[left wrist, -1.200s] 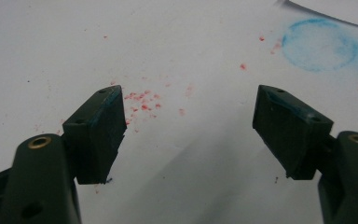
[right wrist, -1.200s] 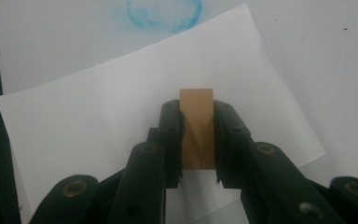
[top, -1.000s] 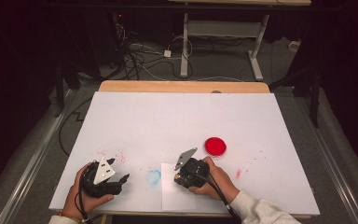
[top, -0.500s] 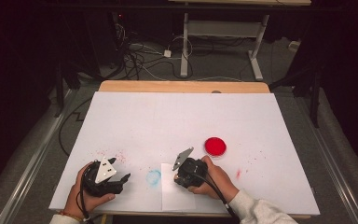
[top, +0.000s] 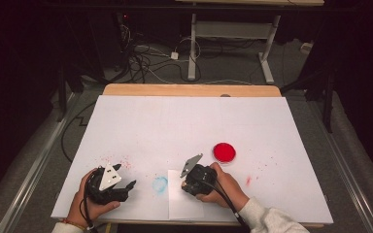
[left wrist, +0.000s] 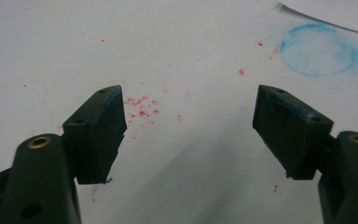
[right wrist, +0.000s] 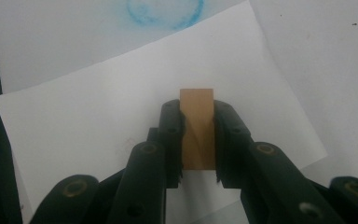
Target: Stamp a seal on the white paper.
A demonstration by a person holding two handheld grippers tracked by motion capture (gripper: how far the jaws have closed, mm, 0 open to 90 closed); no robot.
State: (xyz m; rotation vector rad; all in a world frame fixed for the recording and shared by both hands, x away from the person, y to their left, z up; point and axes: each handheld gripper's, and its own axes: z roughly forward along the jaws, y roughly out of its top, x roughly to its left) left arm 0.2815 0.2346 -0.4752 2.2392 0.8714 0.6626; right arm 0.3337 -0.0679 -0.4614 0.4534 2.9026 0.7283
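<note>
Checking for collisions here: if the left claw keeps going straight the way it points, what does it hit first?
Probably just the white table cover: the open left claw angles down at its red speckles. The blue ring lies off to one side.

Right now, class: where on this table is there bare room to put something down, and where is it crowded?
Free: the whole far half, between the wooden edge and the red disc, and the right side beyond the disc. Crowded: the near edge, with the left tool, blue ring stain, paper sheet and right tool.

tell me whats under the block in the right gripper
A white paper sheet lies under the tan block held by the right gripper. The block's underside and any mark beneath it are covered.
</note>
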